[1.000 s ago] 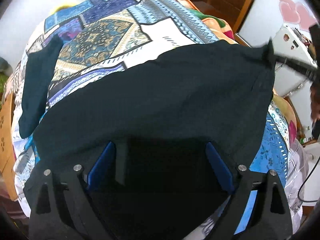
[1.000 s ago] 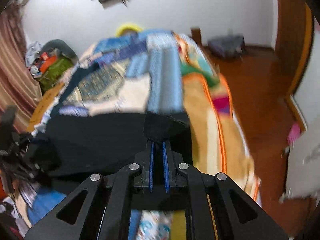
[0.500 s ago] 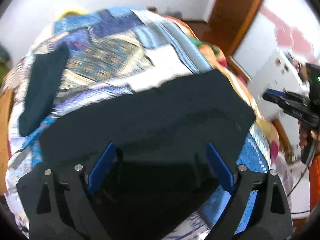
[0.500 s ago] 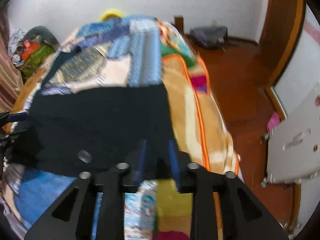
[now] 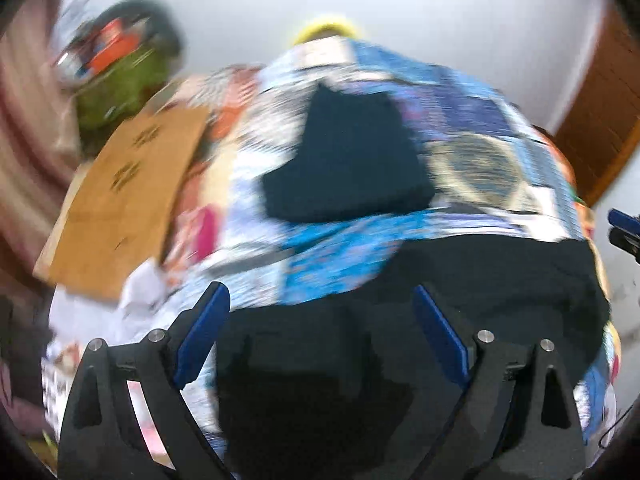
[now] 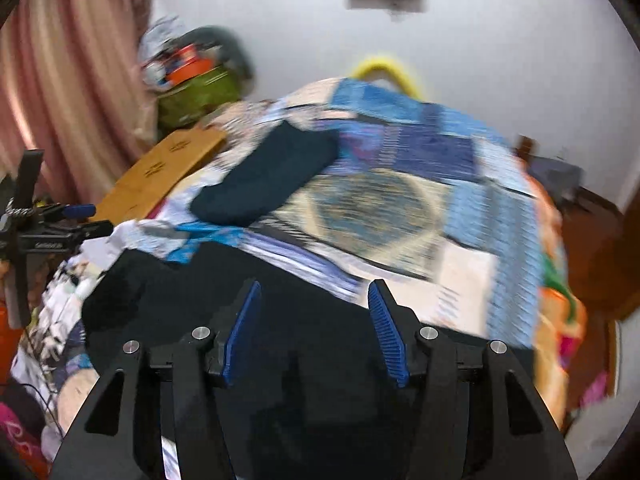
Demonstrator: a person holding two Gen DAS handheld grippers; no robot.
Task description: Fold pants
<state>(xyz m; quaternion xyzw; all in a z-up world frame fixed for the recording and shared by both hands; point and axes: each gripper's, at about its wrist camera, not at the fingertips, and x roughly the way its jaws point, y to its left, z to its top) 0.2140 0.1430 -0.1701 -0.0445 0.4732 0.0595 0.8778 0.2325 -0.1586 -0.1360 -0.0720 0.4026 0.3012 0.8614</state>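
The black pants [image 5: 500, 280] lie spread over the near end of the patchwork bedspread [image 5: 472, 168]. My left gripper [image 5: 322, 308] hovers above their near part, open wide, nothing between its blue pads [image 5: 204, 320]. My right gripper [image 6: 314, 308] is also over the pants [image 6: 192, 296]; its jaws are opening and hold nothing. Each gripper shows at the edge of the other's view: the right gripper [image 5: 624, 232] and the left gripper [image 6: 68, 224]. A second dark folded garment [image 5: 348, 160] [image 6: 268, 176] lies farther up the bed. Both views are motion-blurred.
A brown cardboard sheet [image 5: 120, 200] [image 6: 168, 168] lies along the bed's left side, with a green bag and clutter [image 6: 196, 88] behind it. A pink curtain [image 6: 60, 80] hangs at left. A wooden door [image 5: 600, 120] stands at right.
The right gripper was shut on a corner of the pants and has let go and opened. Both views have swung and rolled toward the bed's left side. The left gripper stayed open.
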